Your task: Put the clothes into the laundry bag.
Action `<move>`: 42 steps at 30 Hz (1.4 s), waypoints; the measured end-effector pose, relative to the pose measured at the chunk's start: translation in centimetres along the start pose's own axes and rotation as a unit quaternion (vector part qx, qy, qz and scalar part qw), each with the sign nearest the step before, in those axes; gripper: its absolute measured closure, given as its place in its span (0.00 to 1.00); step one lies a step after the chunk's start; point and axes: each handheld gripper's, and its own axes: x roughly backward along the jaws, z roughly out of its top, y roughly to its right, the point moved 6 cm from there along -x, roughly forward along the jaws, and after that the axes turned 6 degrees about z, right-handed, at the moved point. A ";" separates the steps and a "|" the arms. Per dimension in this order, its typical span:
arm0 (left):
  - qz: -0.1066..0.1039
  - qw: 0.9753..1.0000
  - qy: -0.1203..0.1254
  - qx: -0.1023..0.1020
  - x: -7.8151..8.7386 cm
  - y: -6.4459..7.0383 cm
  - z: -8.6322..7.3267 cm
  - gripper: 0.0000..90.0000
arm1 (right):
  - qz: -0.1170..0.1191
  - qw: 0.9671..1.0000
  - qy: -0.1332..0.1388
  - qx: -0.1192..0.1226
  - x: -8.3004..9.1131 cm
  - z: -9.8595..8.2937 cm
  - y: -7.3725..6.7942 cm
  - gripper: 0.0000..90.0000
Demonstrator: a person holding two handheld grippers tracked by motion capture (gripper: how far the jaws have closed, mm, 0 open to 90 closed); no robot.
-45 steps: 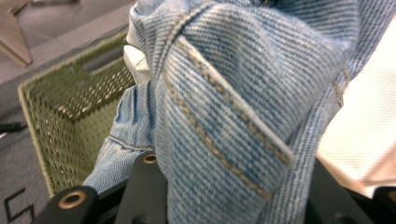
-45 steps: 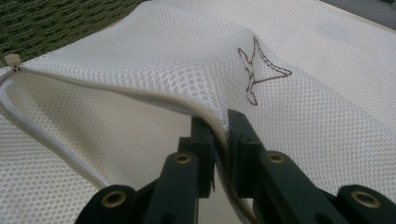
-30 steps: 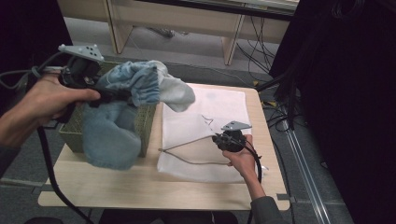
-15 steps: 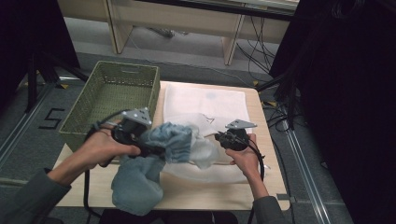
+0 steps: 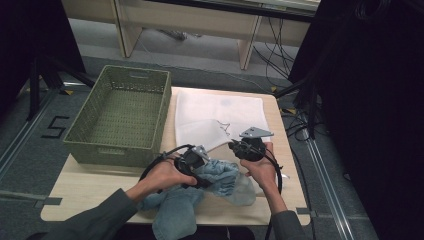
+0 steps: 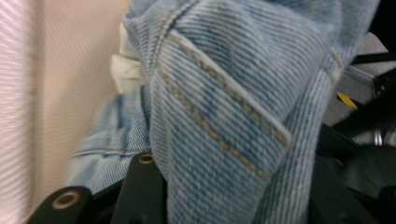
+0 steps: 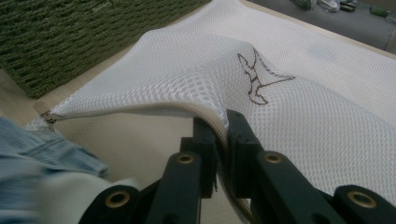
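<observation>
Right gripper [image 7: 222, 135]: jaws closed on the zippered upper edge of a white mesh laundry bag [image 7: 299, 93], lifting that edge clear of the table so the mouth gapes. Brown embroidered mark on the mesh near the pinch. In the high view this gripper [image 5: 239, 146] sits at the bag's [image 5: 210, 112] near edge.

Left gripper [image 5: 200, 172]: jaws clamped on a light-blue denim garment [image 6: 224, 107], a stitched seam running between them; the denim [image 5: 220, 180] is bunched just beside the bag's raised opening, the rest trailing over the table's near edge.

Surface: light wooden table [image 5: 100, 187]; bag spread flat across its right half. Grey floor beyond, with cables and pale wooden furniture legs at the far side; dark drape at right.

Container: green woven-plastic basket [image 5: 90, 135], on the table's left half, just beside the bag, nothing visible inside.
</observation>
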 end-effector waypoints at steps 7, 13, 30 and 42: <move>0.026 0.997 0.019 0.064 -3.1 -2.4 0.7 0.62 | 0.003 1.000 -0.010 0.018 0.1 -0.1 -0.5 0.94; 0.035 0.996 0.048 0.073 -1.8 -2.3 0.7 0.41 | -0.003 1.000 -0.010 0.018 0.2 -0.3 -0.3 0.94; 0.087 0.982 0.152 0.072 5.5 -6.5 2.2 0.33 | -0.017 0.999 0.006 0.040 0.8 1.2 0.0 0.94; 0.169 0.979 0.111 -0.014 -0.2 -8.1 3.9 0.59 | -0.019 0.999 0.008 0.049 0.4 1.6 -0.4 0.94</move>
